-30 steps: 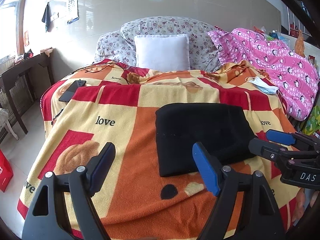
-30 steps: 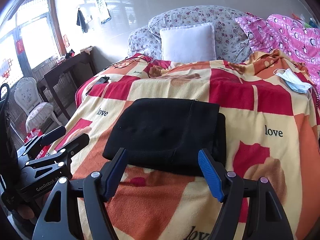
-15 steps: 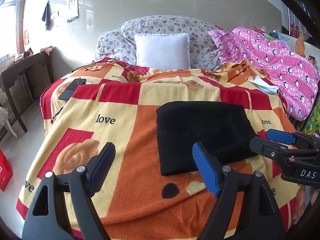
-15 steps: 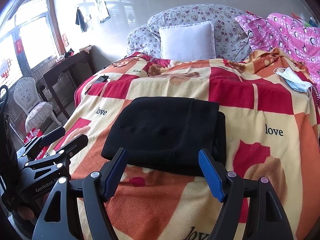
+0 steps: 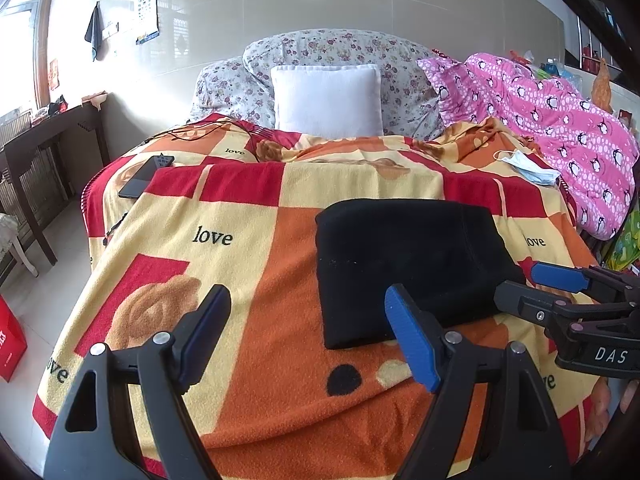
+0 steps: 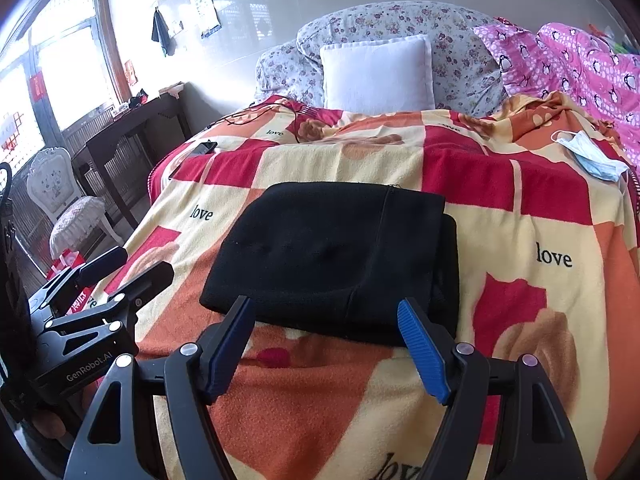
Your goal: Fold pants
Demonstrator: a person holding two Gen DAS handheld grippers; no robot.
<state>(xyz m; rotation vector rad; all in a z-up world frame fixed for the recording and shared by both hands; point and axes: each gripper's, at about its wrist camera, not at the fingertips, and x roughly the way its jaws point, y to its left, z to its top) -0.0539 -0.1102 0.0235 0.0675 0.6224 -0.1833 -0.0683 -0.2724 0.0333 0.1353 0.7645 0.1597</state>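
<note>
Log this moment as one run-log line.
pants: folded, on blanket | left gripper: open, empty | right gripper: open, empty

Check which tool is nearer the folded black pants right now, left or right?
Right. The right tool sits open at the near edge of the black pants, centred on them. The left tool is open over the blanket, off the pants' left side.

The bed's checkered blanket (image 5: 248, 240) carries folded black pants (image 5: 408, 264), 1 white pillow (image 5: 326, 100), a phone (image 5: 140, 178) and a face mask (image 5: 528, 166).
</note>
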